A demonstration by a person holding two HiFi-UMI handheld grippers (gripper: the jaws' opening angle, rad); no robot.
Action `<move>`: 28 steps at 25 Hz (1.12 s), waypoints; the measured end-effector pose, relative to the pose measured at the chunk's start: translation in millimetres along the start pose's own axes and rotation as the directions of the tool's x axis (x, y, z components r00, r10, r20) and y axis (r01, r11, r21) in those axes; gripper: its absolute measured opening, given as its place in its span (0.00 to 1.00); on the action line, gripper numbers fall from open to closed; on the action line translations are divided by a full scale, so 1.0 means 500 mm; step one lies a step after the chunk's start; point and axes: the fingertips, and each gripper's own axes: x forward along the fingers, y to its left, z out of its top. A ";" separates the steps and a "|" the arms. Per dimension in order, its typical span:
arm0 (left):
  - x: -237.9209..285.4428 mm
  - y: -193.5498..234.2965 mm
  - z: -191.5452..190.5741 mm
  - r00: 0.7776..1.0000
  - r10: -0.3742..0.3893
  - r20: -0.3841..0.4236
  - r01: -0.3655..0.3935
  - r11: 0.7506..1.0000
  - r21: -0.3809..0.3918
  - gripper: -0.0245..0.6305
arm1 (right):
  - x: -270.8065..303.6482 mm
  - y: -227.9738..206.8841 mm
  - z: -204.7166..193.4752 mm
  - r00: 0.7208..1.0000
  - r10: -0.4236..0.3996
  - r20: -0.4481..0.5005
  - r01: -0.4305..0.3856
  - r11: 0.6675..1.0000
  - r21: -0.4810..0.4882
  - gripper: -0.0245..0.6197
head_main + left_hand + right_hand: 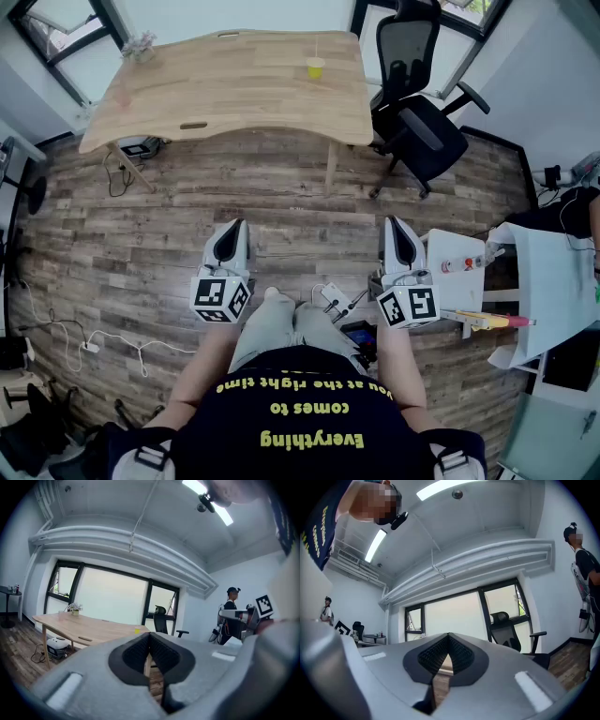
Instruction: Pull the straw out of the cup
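Far across the grey-brown plank floor (281, 202) in the head view stands a pale wooden desk (225, 103) with rounded corners and a wavy near edge; close to its far right corner sits the small yellow cup (315, 68), with a thin pale straw (316, 47) rising upright from it; to the right of the desk is a black mesh-backed office chair (417, 117). Near the person, the left gripper (234, 230) and the right gripper (396, 228) are smooth grey wedges, each carrying a cube of black-and-white square markers; both are well apart from the cup.

Seen in the left gripper view, two ribbed black rubber pads (133, 653) sit in a rounded grey shell and meet at a point, clenched tip to tip on each other alone; beyond them the desk runs off to the left, and the cup is a tiny yellow spot at its right end; the straw is too small to make out there.

Over in the right gripper view, the same ribbed pads (431, 656) press together at their tips, gripping only each other; past them the chair stands to the right before a dark-framed window (454, 616); the cup does not show.
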 end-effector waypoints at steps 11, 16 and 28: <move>0.008 -0.028 0.001 1.000 -0.010 0.002 0.010 1.000 0.011 0.04 | -0.009 -0.016 0.014 0.999 -0.005 0.039 0.003 0.999 0.033 0.05; 0.035 -0.024 0.004 1.000 -0.007 0.005 0.006 1.000 0.012 0.04 | 0.011 -0.029 0.022 0.998 -0.003 0.067 0.001 0.999 0.035 0.05; 0.192 0.010 0.019 0.999 -0.032 0.008 0.032 0.999 -0.008 0.04 | 0.150 -0.071 0.030 0.997 0.011 0.080 -0.014 0.999 0.038 0.05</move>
